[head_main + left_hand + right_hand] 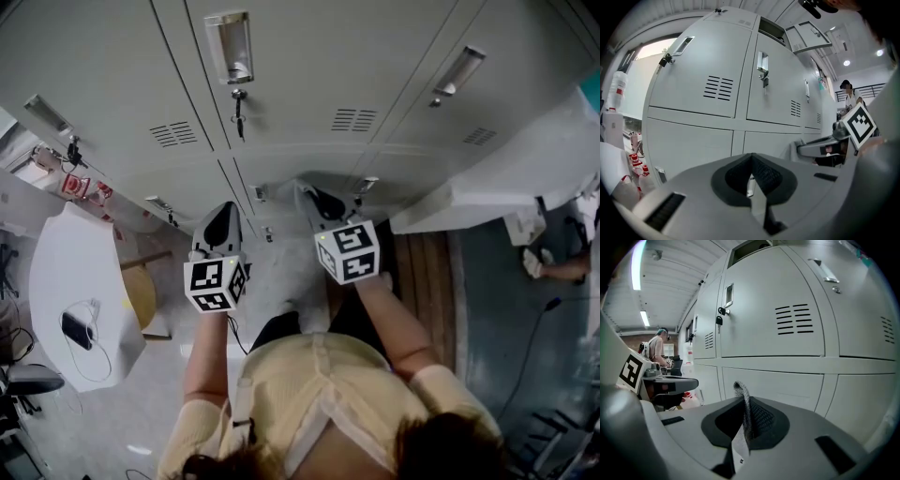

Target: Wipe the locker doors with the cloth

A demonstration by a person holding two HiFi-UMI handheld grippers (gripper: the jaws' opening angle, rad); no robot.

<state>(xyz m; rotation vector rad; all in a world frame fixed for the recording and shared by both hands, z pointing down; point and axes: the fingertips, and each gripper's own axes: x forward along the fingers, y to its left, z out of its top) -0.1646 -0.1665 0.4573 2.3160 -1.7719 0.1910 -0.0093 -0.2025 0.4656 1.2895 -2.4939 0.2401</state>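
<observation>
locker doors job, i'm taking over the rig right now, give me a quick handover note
Left gripper: jaws together, nothing between them, facing the locker doors.
Right gripper: jaws together. A thin mesh strip sticks up between them; I cannot tell whether it is fabric or pad lining.
No cloth shows in any view.
Done: cannot tell, the doors show no wipe marks.
Left: find the cloth, grip it, wipe the doors.
</observation>
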